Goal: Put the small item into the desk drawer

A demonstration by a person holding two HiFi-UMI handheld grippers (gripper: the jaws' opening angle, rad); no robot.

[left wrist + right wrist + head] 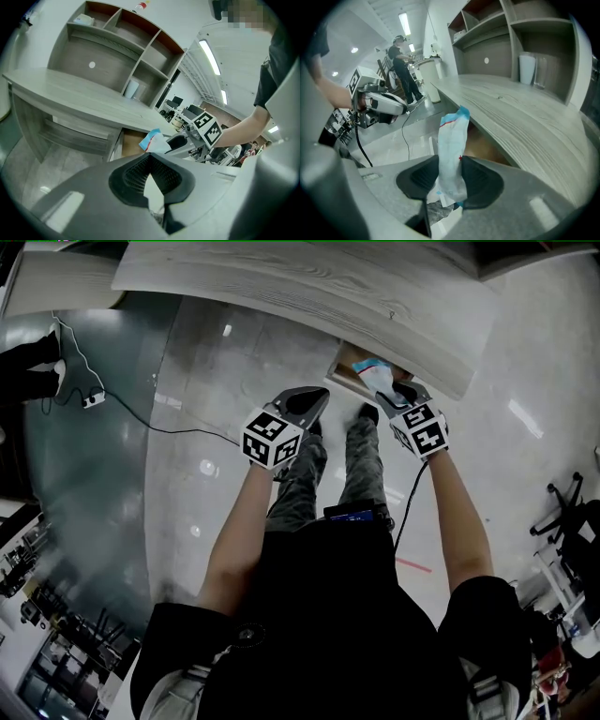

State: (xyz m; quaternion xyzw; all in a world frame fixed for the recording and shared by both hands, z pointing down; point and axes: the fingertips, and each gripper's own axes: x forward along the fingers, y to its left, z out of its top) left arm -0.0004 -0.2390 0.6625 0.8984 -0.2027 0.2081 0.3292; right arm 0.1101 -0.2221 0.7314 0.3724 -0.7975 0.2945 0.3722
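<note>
Right gripper view: right gripper [450, 176] clamps a floppy packet [453, 140]; left gripper [150, 158] closed, empty. Packet's loose tip may snag the drawer [483, 148] rim.

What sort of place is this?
Probably an office or lab workspace: a long wood-grain desk with a cubby shelf unit on top, an open drawer beneath, and an office chair off to the side on a glossy floor. The right claw grips a small packet.
</note>
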